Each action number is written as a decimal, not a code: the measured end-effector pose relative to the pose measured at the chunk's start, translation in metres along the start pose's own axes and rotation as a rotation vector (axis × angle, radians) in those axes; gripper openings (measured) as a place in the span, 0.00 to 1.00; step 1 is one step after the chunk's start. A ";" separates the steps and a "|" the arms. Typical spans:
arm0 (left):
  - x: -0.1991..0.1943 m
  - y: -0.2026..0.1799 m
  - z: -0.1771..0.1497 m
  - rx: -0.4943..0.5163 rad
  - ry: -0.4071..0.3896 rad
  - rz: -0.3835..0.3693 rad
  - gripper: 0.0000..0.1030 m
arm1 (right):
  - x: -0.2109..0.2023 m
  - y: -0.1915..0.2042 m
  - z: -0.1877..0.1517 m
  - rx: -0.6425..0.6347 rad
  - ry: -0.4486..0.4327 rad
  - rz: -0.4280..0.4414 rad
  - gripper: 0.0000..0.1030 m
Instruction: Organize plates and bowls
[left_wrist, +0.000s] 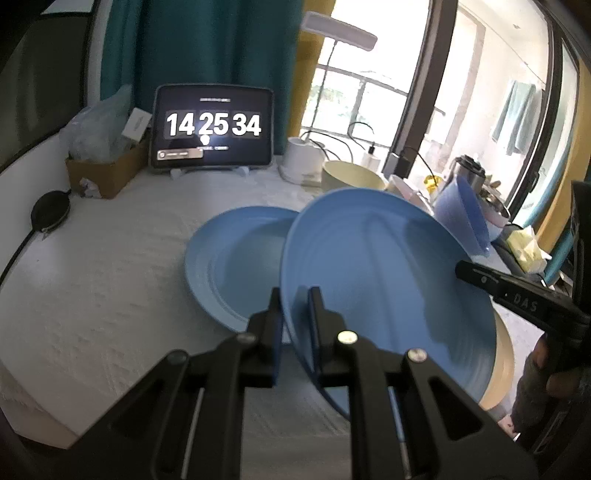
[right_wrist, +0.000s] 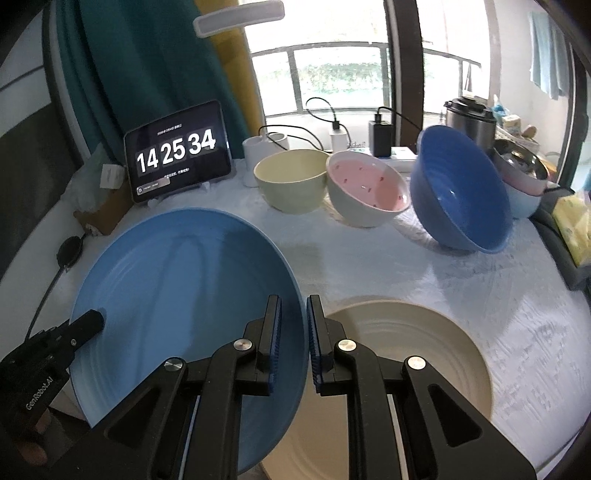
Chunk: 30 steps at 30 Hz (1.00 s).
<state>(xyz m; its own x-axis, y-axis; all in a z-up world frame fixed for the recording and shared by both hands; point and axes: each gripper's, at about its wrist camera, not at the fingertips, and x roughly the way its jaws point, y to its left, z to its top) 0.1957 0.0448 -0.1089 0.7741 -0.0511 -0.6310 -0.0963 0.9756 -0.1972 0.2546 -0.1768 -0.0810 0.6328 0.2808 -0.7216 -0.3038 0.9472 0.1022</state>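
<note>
A blue plate (left_wrist: 388, 280) is held tilted above the table by both grippers. My left gripper (left_wrist: 295, 295) is shut on its near-left rim. My right gripper (right_wrist: 293, 306) is shut on its right rim; the plate also shows in the right wrist view (right_wrist: 184, 295). A second blue plate (left_wrist: 236, 258) lies flat on the white table, left of the held one. A cream plate (right_wrist: 406, 354) lies flat under and right of the held plate. A cream bowl (right_wrist: 291, 181), a pink bowl (right_wrist: 369, 188) and a tilted blue bowl (right_wrist: 461, 192) stand at the back.
A tablet clock (right_wrist: 177, 151) stands at the back left beside a cardboard box (left_wrist: 103, 170). A white lamp base (left_wrist: 301, 158), chargers with cables (right_wrist: 380, 138), a cooker (right_wrist: 471, 118) and more bowls (right_wrist: 524, 173) crowd the back right. A black round object (left_wrist: 50, 210) lies far left.
</note>
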 end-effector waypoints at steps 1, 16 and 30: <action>0.000 -0.003 0.000 0.005 0.000 -0.001 0.12 | -0.002 -0.003 -0.001 0.005 -0.004 -0.001 0.15; -0.003 -0.052 -0.007 0.089 0.015 -0.017 0.13 | -0.028 -0.049 -0.018 0.081 -0.037 -0.011 0.15; 0.005 -0.092 -0.017 0.148 0.045 -0.031 0.14 | -0.041 -0.089 -0.034 0.138 -0.047 -0.027 0.15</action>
<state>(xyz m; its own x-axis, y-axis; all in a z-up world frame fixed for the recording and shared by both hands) 0.1978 -0.0493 -0.1067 0.7461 -0.0883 -0.6600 0.0229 0.9940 -0.1070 0.2318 -0.2780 -0.0839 0.6728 0.2589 -0.6931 -0.1878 0.9659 0.1785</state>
